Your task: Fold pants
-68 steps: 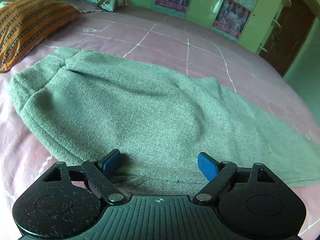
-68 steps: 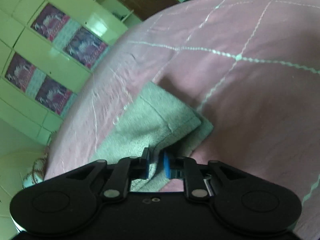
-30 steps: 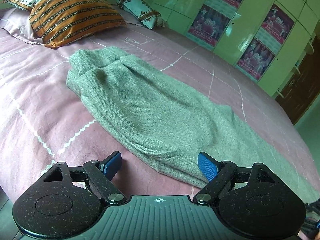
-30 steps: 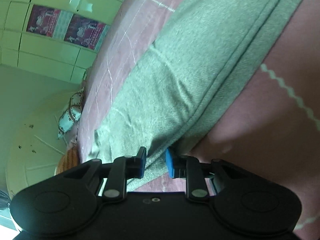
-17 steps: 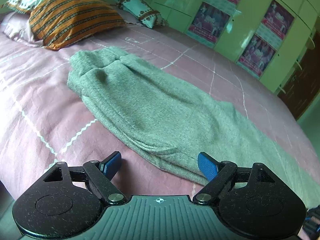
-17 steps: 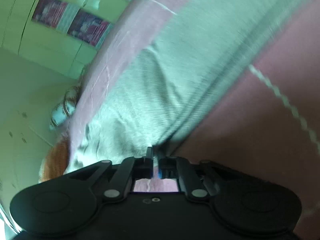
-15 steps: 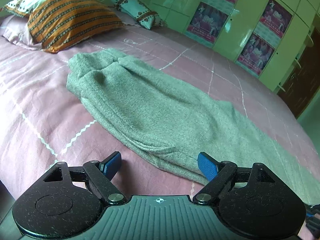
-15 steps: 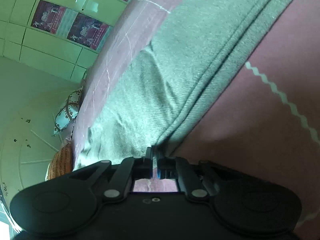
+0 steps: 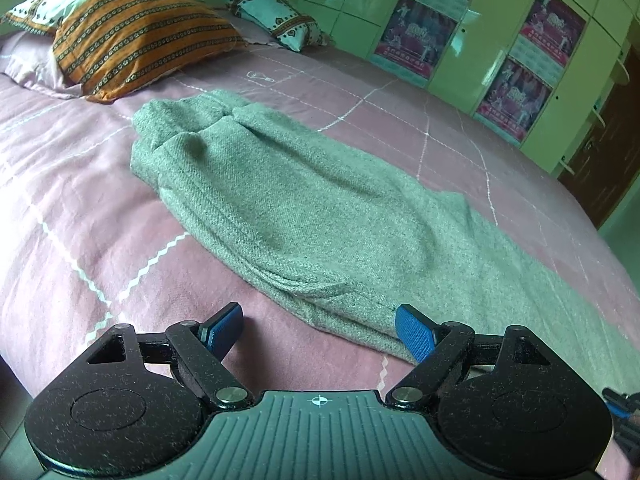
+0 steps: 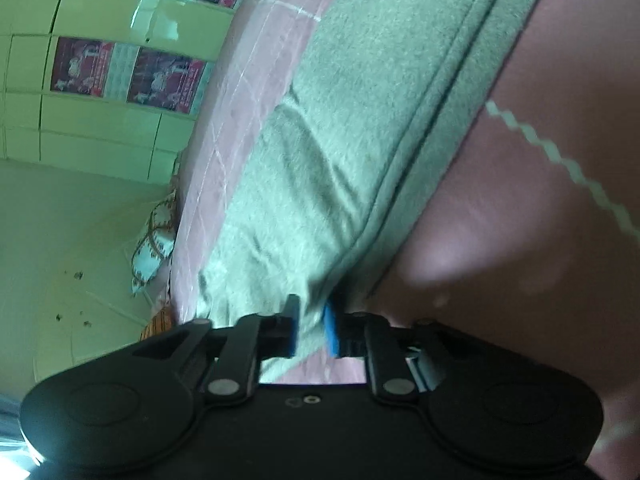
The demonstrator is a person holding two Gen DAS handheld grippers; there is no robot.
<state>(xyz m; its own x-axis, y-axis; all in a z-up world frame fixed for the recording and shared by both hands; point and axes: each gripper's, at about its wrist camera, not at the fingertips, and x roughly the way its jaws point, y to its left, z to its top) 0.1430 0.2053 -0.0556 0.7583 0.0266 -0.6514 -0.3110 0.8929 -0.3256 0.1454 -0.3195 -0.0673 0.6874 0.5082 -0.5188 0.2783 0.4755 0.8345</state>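
The grey pants (image 9: 320, 216) lie lengthwise on the pink bed (image 9: 80, 216). The right claw (image 10: 311, 330) is clenched on their near edge; the left claw (image 9: 318, 330) hangs released beside the seam. The fold is just starting: next, the left probably needs its own grip.

A pink quilted bed (image 9: 80, 216) holds an orange striped pillow (image 9: 132, 36) and a small white patterned pillow (image 9: 276, 20), beside green wardrobes with posters (image 9: 416, 36).

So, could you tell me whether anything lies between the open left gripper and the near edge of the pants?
Nothing visible does: only bare pink bedspread lies between the left gripper and the grey pants, whose hem edge sits just ahead.
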